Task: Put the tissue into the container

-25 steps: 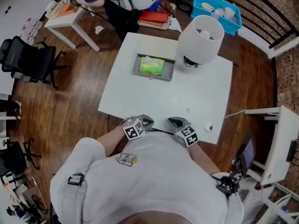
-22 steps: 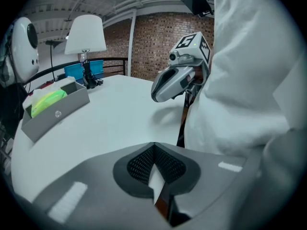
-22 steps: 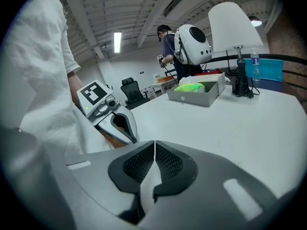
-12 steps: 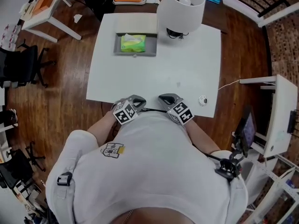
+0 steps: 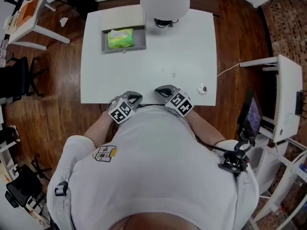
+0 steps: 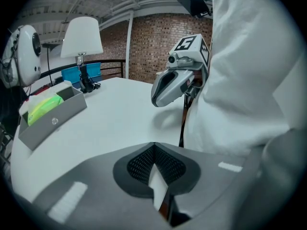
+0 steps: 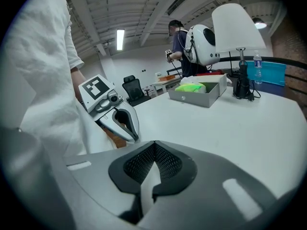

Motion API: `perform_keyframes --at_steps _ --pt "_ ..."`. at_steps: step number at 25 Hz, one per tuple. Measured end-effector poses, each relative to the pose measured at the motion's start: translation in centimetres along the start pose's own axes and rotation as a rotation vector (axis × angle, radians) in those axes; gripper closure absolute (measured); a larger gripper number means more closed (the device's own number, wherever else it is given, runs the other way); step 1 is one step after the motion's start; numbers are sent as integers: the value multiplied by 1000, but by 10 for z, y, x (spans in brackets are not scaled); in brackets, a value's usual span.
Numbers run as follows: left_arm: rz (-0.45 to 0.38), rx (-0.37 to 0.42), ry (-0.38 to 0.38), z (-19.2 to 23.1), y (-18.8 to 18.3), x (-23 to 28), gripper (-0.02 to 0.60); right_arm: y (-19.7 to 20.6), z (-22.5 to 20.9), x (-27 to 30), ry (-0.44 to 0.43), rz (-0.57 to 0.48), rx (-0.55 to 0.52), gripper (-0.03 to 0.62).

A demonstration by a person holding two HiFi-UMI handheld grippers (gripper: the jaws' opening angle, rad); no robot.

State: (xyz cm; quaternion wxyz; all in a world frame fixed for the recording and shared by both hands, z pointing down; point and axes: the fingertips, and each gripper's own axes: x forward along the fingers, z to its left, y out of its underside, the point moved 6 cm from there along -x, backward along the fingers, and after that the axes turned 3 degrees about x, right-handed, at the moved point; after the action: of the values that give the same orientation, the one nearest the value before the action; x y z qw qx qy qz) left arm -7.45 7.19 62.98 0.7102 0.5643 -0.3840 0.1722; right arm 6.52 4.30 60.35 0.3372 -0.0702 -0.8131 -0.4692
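A green tissue pack [image 5: 120, 37] lies in the grey open container [image 5: 139, 44] at the far left of the white table [image 5: 158, 61]. The same tissue pack [image 6: 44, 106] and container [image 6: 53, 122] show at the left gripper view's left edge, and the tissue pack [image 7: 191, 86] and container [image 7: 201, 98] appear far off in the right gripper view. My left gripper [image 5: 133, 98] and right gripper [image 5: 161, 90] sit side by side at the table's near edge, against the person's body. Both are shut with nothing between the jaws. The left gripper [image 6: 154, 146] faces the right gripper [image 6: 175, 83]; the right gripper [image 7: 154, 146] sees the left gripper [image 7: 117, 116].
A white-shaded lamp [image 5: 164, 1] stands at the table's far edge, right of the container. A small round object [image 5: 202, 88] with a cord lies near the front right corner. A white side table [image 5: 283, 90] stands to the right, and another person works at the back.
The head view has swung, so the table, container and lamp have slid up and left in the picture. Both grippers stay shut at the near edge.
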Motion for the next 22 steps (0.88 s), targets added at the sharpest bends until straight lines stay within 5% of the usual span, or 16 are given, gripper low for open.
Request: perform_keyframes --at_steps 22 --pt "-51 50 49 14 15 -15 581 -14 6 17 79 -2 31 594"
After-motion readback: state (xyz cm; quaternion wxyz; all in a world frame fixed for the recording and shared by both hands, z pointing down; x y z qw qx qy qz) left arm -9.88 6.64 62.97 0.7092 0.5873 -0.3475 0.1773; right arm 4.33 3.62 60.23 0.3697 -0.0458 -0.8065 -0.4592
